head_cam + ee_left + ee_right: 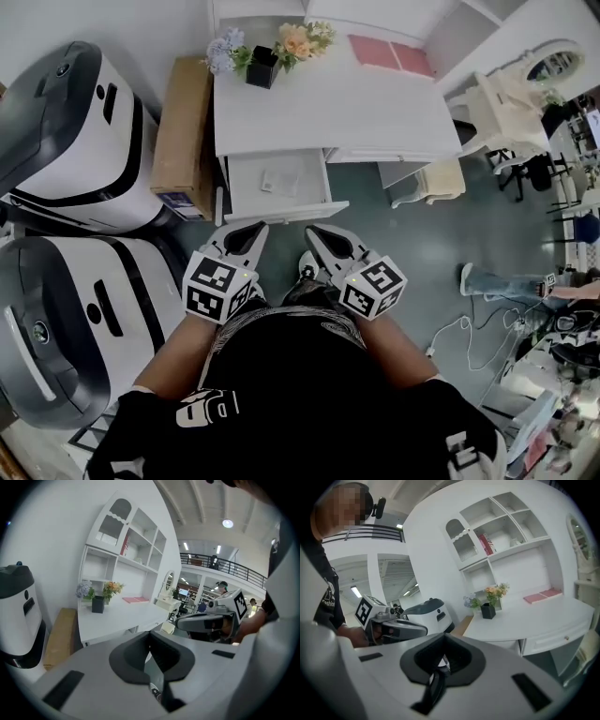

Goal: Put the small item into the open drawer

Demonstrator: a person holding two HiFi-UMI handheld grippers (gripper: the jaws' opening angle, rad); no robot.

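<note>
The white desk (319, 112) has its drawer (281, 210) pulled out toward me. A small pale flat item (279, 180) lies inside it. My left gripper (251, 231) and right gripper (317, 232) hover side by side just short of the drawer front, close to my body. Both have their jaws together, and I see nothing clearly held. In the left gripper view the left gripper (157, 667) points at the desk (117, 616), with the right gripper (206, 620) beside it. In the right gripper view the shut right gripper (440, 667) faces the desk (525, 616), with the left gripper (396, 629) alongside.
A black pot of flowers (262, 67) and pink books (389, 53) sit at the desk's back. A cardboard box (183, 131) leans left of the desk. Two large white-and-grey machines (66, 141) (56, 328) stand further left. A pale chair (436, 183) and a floor cable (459, 328) lie to the right.
</note>
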